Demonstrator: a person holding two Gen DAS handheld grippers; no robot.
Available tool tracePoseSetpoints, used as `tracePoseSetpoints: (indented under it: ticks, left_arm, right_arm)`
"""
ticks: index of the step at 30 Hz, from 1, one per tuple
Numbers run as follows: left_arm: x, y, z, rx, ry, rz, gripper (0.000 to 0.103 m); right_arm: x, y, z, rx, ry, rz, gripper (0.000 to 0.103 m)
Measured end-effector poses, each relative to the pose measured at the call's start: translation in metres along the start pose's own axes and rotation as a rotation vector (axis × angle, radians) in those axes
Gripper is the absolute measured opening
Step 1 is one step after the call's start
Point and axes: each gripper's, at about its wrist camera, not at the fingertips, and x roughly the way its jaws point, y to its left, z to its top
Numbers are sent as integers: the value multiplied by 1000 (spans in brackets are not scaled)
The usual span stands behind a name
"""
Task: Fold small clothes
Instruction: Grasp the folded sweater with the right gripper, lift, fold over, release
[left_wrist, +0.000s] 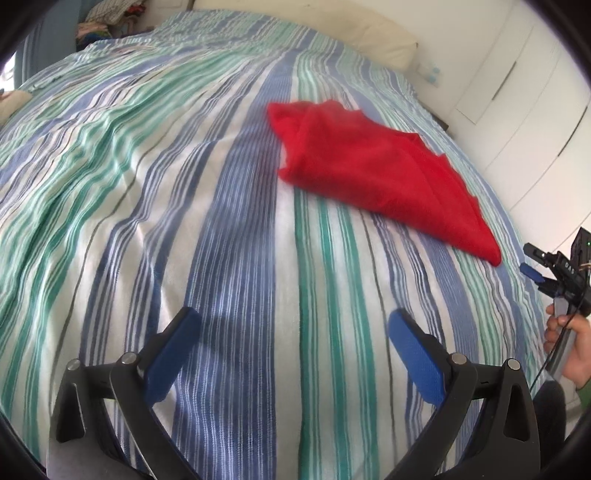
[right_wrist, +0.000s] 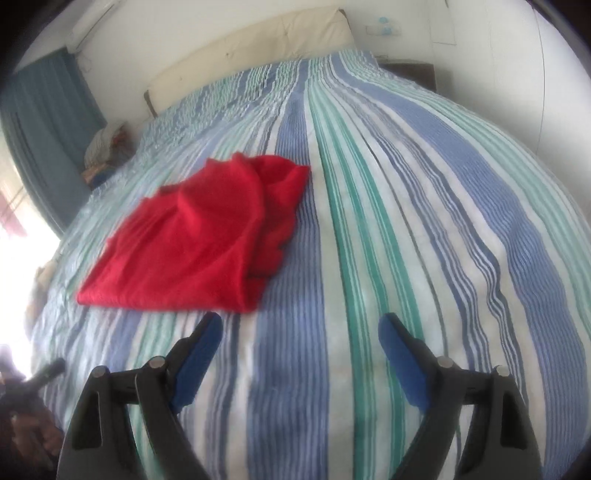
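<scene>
A folded red garment (right_wrist: 199, 236) lies on a striped bedspread (right_wrist: 369, 258), ahead of the left gripper (left_wrist: 293, 332) and right gripper (right_wrist: 300, 338), both spread wide and empty; a neater finish likely means pinching its loose scalloped edge and squaring the layers.

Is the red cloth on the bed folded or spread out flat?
Folded. The red cloth lies in layers on the striped bedcover, with a doubled edge and scalloped hems stacked along one side.
</scene>
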Motion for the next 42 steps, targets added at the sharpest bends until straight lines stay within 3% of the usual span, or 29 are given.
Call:
tracePoseSetpoints:
  ticks: [3,8,9,10,12,13,16,22,25,30,34,36,38,40,42]
  left_arm:
    - [1,4,2,-29,-23,1,102]
    - [6,5,-4,-18,-2,19,102]
    - [7,4,-4,-6,2,25,102]
    - [7,3,-4,4,4,28,102]
    - [6,3,-2,6,4,26,102]
    - [5,4,-1,-2,3,22,102]
    - [4,11,4,-50,-1,1,102]
    - [-1,29,17,-119,-44,7,102]
    - [-9,43,17,-154,-69,42,102]
    - [-21,71,16,-260,-101,52,102]
    - [-20,81,16,-313,-100,41,102]
    - [-20,81,17,-316,-101,40,102]
    - [-21,81,17,-315,-105,36,102]
    - [-21,81,19,-314,-108,28,102]
    - [-21,82,21,-320,-111,22,102]
  right_arm:
    - [28,-2,36,105,52,127,86]
    - [96,-6,67,283,100,143,86]
    - [112,-6,66,335,129,169,81]
    - [128,-4,63,367,180,182,72]
    - [137,7,66,331,199,97,12]
    - [133,13,70,330,181,88,10]
    - [105,45,87,293,115,138,10]
    - [72,171,128,45,97,295,10]
    - [89,227,126,-9,129,359,10]
    - [149,290,94,-36,202,354,11]
    - [200,304,64,70,359,431,21]
    - [213,312,53,97,462,499,52]
    - [202,315,55,103,448,576,61]
    - [179,315,66,67,404,667,61]
    - [150,309,81,-26,324,651,61]
